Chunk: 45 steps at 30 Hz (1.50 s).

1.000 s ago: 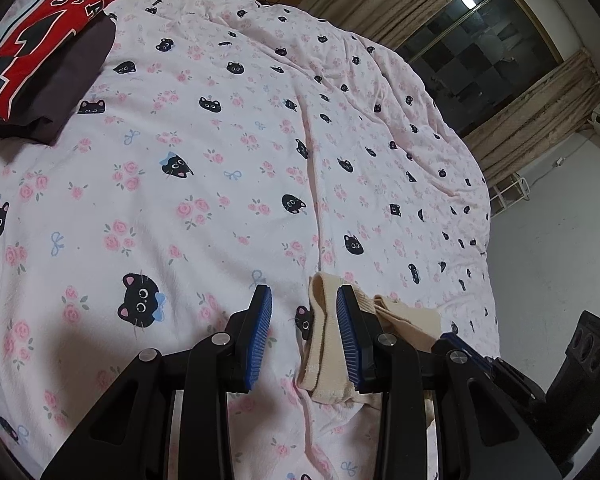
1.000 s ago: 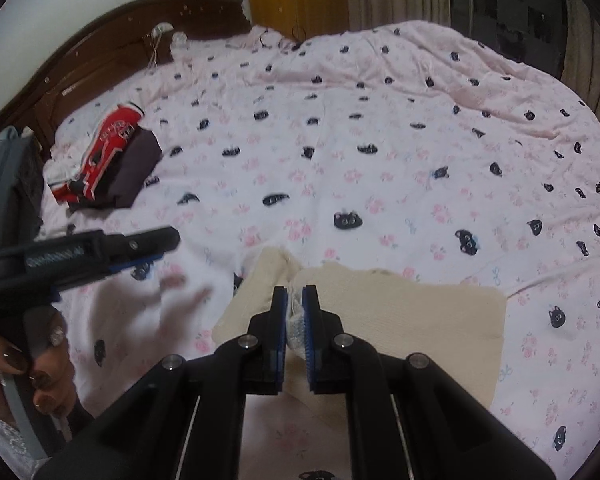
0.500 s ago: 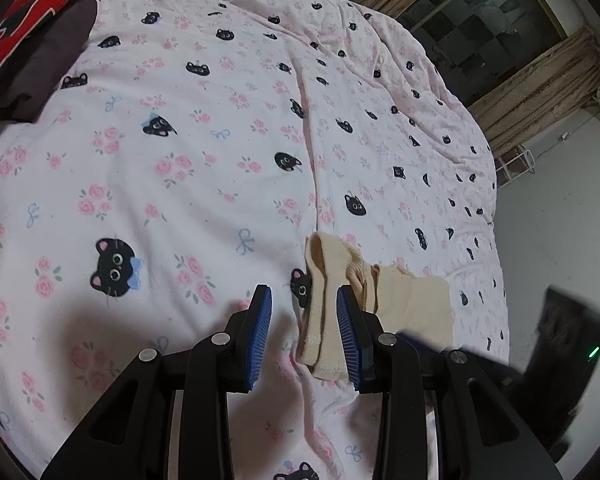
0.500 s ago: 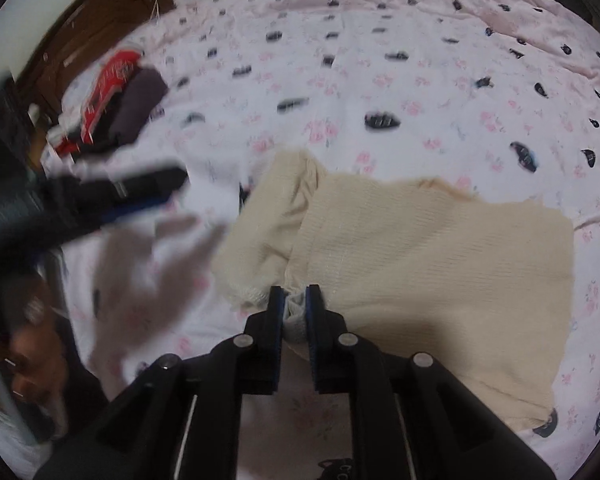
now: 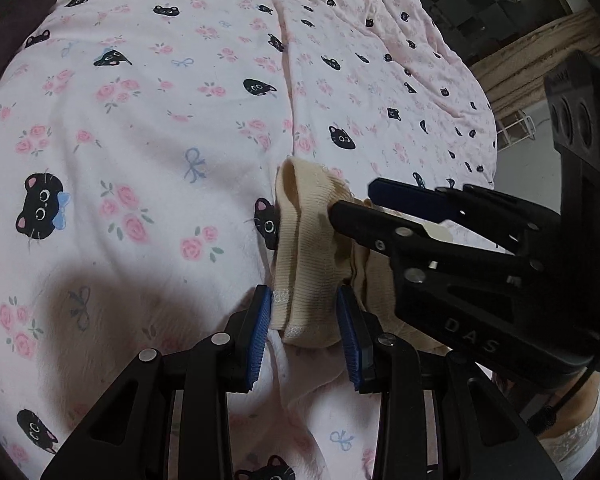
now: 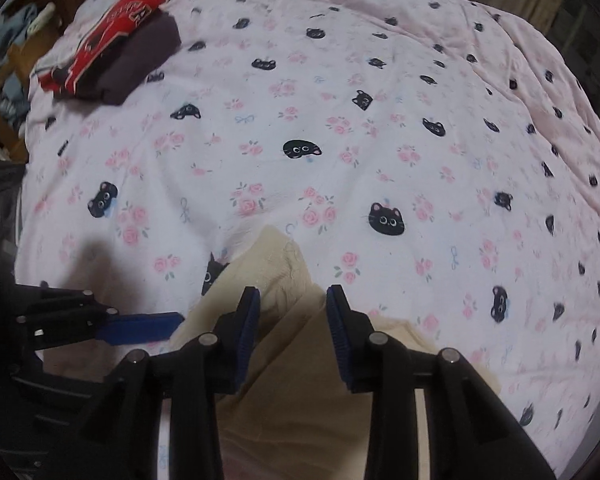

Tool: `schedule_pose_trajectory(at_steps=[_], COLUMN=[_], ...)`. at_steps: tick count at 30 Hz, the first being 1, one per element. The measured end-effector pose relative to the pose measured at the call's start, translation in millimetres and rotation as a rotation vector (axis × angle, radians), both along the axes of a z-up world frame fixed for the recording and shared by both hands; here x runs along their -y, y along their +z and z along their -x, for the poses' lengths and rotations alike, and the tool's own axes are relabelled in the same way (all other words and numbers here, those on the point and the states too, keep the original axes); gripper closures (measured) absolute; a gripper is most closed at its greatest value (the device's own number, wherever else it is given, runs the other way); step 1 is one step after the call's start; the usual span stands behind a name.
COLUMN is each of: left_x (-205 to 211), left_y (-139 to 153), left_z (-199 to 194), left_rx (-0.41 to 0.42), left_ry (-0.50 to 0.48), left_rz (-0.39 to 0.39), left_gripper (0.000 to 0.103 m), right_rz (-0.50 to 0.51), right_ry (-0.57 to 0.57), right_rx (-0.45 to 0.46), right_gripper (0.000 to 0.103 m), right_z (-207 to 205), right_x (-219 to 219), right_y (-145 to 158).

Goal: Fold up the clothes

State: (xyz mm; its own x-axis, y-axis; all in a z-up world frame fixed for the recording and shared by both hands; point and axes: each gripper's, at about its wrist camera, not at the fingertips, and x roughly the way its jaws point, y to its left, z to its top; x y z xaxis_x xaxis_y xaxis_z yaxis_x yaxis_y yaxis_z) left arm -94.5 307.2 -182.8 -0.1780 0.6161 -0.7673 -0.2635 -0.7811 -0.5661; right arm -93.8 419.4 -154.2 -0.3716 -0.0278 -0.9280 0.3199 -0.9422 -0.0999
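Note:
A cream knit garment (image 5: 308, 256) lies folded on the pink cat-print bed cover (image 5: 160, 128). My left gripper (image 5: 305, 320) is open, its blue pads on either side of the garment's near ribbed edge. My right gripper (image 6: 291, 312) is open just above the same cream garment (image 6: 296, 380), whose bunched corner reaches between its fingers. In the left wrist view the right gripper (image 5: 354, 202) comes in from the right and rests over the garment. In the right wrist view the left gripper's blue fingertip (image 6: 144, 326) shows at the left.
A folded stack of red and dark clothes (image 6: 116, 48) sits at the bed's far left corner. A wooden headboard and shelf items lie beyond it. A curtained dark window (image 5: 500, 8) stands past the bed's far side.
My right gripper has opened and let go of the cream garment. My left gripper has moved forward so the garment's edge now lies between its pads. The right gripper now shows in the left view.

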Motion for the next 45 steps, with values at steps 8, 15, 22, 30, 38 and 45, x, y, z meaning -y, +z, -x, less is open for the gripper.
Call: schedule_pose_trajectory(at_steps=[8, 15, 22, 30, 38, 45], left_x=[-1, 1, 6, 8, 8, 8], left_y=[-12, -12, -10, -10, -9, -6], left_z=[1, 0, 2, 1, 2, 0], left_rx=[0.032, 0.032, 0.033, 0.034, 0.033, 0.028], left_ry=[0.005, 0.017, 0.029, 0.037, 0.045, 0.041], left_rz=[0.035, 0.042, 0.038, 0.05, 0.055, 0.077], left_gripper=[0.074, 0.073, 0.073, 0.073, 0.073, 0.073], right_rz=[-0.098, -0.185, -0.151, 0.198, 0.102, -0.068], right_ry=[0.073, 0.104, 0.007, -0.191, -0.158, -0.152], right_rx=[0.112, 0.054, 0.01, 0.128, 0.112, 0.071], right_gripper=[0.096, 0.093, 0.063, 0.054, 0.054, 0.054], right_z=[24, 49, 57, 52, 26, 29], right_x=[5, 13, -6, -75, -79, -53], right_y=[-22, -4, 6, 20, 8, -31])
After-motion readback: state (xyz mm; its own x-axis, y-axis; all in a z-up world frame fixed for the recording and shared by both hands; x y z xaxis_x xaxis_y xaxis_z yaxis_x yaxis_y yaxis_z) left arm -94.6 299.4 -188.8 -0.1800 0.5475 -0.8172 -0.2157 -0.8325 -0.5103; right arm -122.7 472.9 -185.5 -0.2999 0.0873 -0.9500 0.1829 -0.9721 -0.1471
